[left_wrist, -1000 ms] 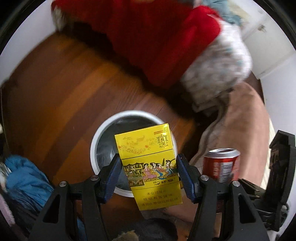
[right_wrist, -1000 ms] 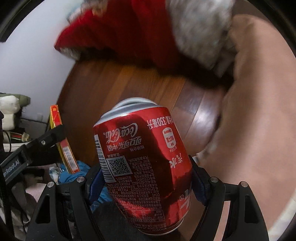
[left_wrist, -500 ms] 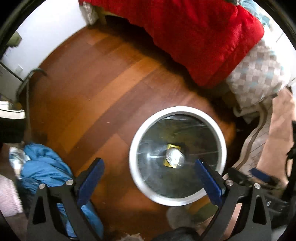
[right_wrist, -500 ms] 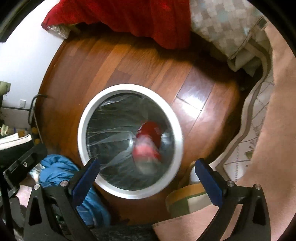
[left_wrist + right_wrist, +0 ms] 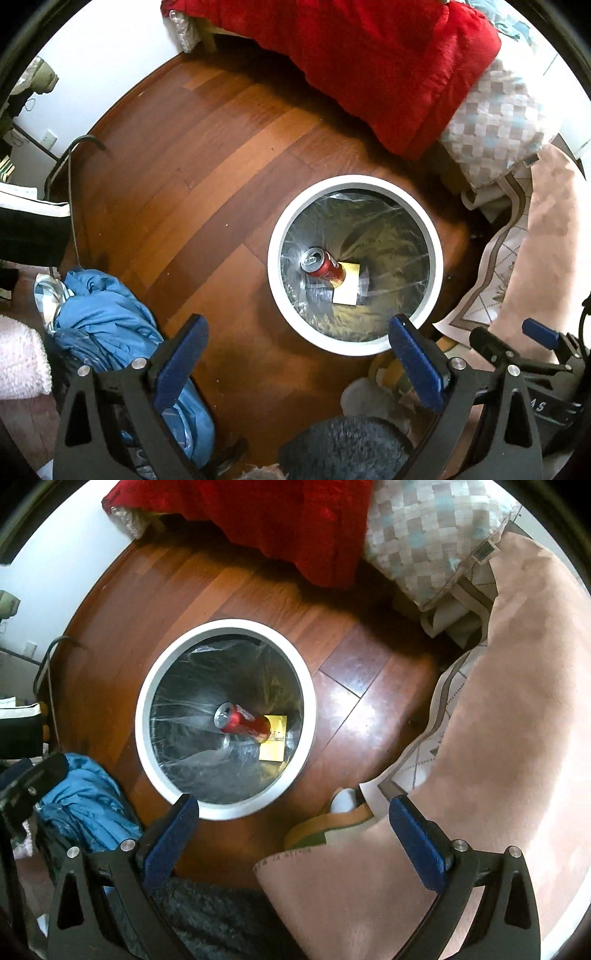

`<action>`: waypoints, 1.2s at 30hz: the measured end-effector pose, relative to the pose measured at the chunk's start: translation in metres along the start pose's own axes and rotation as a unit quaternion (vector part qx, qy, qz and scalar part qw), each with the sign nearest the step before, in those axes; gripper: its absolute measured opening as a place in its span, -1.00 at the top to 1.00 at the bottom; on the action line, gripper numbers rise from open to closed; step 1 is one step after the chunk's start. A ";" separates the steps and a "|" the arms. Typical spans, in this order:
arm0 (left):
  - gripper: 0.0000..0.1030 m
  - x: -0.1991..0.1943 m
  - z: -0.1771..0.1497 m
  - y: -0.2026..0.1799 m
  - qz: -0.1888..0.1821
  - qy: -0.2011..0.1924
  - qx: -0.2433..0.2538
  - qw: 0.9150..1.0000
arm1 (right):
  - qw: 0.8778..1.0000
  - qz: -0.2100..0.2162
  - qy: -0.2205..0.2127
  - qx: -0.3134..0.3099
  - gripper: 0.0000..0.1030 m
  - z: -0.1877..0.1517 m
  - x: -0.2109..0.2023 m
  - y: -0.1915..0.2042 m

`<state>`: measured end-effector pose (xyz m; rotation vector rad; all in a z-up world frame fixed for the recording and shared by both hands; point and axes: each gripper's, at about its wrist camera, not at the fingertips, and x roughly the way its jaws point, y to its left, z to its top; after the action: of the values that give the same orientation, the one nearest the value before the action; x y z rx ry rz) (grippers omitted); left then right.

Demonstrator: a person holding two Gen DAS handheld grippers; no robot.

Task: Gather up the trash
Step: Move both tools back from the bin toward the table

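**Can and box lie in the bin**

The red can (image 5: 325,266) lies on its side across the yellow box (image 5: 347,286) at the bottom of the lined white bin (image 5: 275,280). Its label is unreadable. Left gripper (image 5: 297,356) and right gripper (image 5: 293,834) have just been opening; both stand spread wide above, holding nothing.

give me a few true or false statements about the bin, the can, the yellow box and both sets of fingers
1. The red can lies inside the white bin. True.
2. The yellow box sits on the wooden floor beside the bin. False: it is in the bin, partly under the can.
3. The left gripper has its fingers wide apart with nothing between them. True.
4. The right gripper grips the can. False: its fingers are open and empty.
5. The bin has a clear plastic liner. True.
6. A green blanket hangs off the bed. False: it is red.
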<state>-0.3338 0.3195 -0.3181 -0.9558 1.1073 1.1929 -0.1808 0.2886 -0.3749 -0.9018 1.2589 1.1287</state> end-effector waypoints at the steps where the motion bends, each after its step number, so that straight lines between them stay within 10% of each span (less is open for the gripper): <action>1: -0.93 -0.004 -0.002 0.000 -0.001 -0.002 -0.001 1.000 | 1.000 0.000 -0.004 -0.001 -1.00 -0.002 -0.003 -0.001; 27: -0.93 -0.172 -0.049 -0.025 -0.029 -0.131 0.025 0.991 | 0.983 0.081 -0.162 0.022 -1.00 -0.070 -0.197 -0.021; 36: -0.93 -0.201 -0.083 -0.121 -0.070 -0.172 0.089 0.979 | 0.963 0.115 -0.214 0.113 -1.00 -0.150 -0.280 -0.121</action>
<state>-0.2301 0.1800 -0.1402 -0.6491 0.8398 1.0757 -0.0891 0.0761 -0.1257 -0.3198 1.1175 1.2515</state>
